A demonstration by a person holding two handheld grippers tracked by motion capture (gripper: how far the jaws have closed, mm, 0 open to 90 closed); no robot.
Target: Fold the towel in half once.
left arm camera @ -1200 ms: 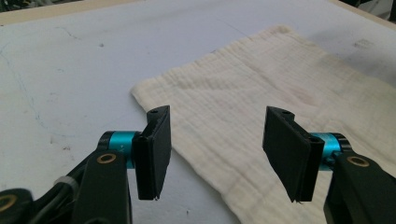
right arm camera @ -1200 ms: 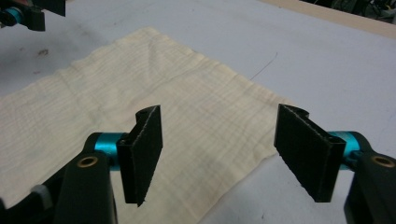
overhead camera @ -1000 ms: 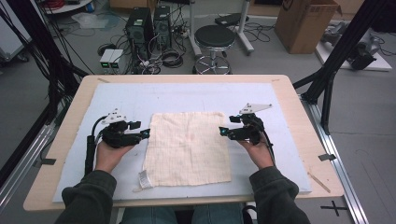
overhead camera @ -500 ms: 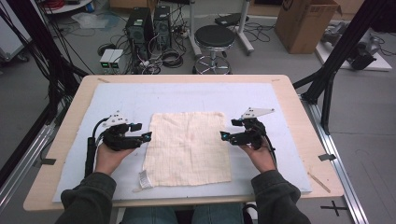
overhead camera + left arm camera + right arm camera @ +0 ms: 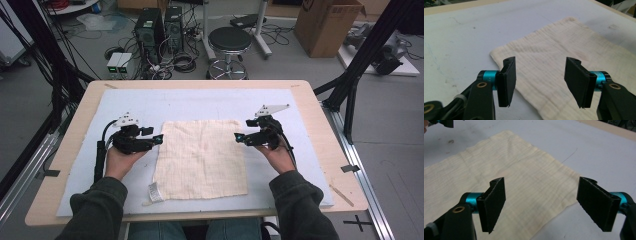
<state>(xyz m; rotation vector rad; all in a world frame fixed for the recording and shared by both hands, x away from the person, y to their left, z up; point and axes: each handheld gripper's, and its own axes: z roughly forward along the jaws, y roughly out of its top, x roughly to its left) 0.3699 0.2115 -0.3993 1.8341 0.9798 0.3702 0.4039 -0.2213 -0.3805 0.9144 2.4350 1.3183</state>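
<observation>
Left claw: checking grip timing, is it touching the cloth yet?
Cannot tell: in its own view the left claw stands open over the cloth edge; no gap or contact shows plainly.

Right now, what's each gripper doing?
Left gripper: open, holding nothing, jaws over the cloth's edge.
Right gripper: open, holding nothing, over its opposite edge.

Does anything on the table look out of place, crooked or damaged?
Nothing serious. The cream cloth lies flat on the white mat, turned slightly against the mat's edges. It shows faint pinkish stains near the middle, and a small label sticks out at its near left corner.
</observation>
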